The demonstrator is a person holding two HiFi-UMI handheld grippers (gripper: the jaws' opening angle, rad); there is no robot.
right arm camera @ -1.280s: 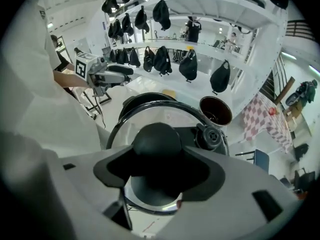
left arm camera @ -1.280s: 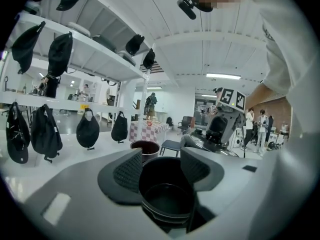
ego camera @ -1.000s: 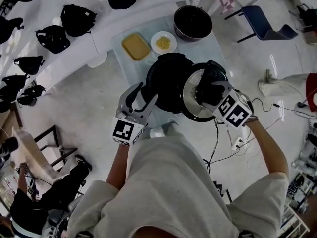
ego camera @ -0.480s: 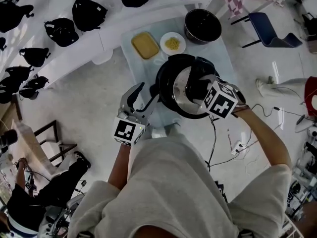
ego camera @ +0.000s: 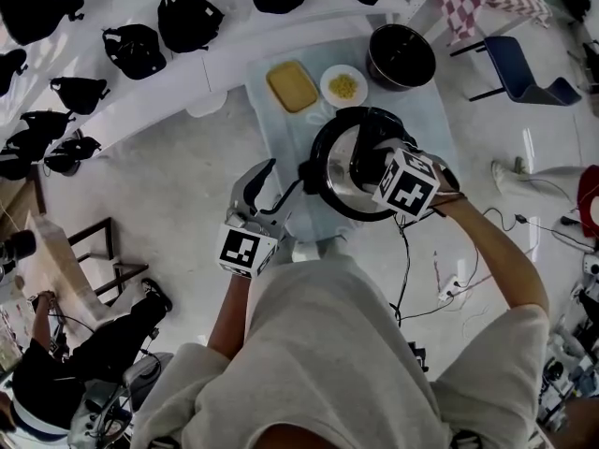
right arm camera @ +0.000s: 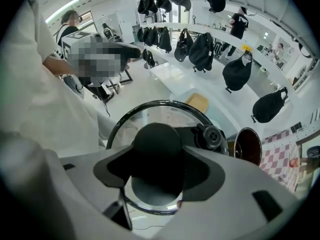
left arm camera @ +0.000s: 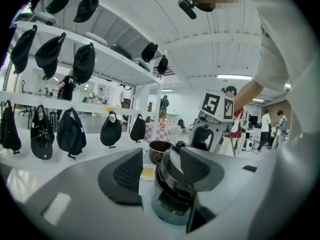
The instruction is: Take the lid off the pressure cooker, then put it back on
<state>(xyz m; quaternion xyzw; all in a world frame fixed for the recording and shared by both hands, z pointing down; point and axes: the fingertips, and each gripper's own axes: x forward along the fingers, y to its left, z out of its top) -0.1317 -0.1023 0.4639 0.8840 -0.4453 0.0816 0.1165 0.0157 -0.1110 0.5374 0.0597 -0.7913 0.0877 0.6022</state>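
— Left entry?
— Left gripper (ego camera: 281, 181): jaws apart, empty, just beside the pressure cooker (ego camera: 320, 157) at the table's (ego camera: 281, 129) near edge.
— Changed since a second ago?
— Glass lid (right arm camera: 150, 116): brought in from the cooker's right, now above its mouth, tilted, apparently not seated. Right gripper (right arm camera: 159, 170): clenched on the lid's knob (right arm camera: 157, 141). Removal likely done; refitting under way, lowering and seating left.

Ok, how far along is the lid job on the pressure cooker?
Removal looks done: the lid is off its seat, and the right gripper holds it by the knob. In hand: it hangs tilted over the cooker, not seated. Left: lower it, seat it, let go. The left gripper is open beside the cooker.
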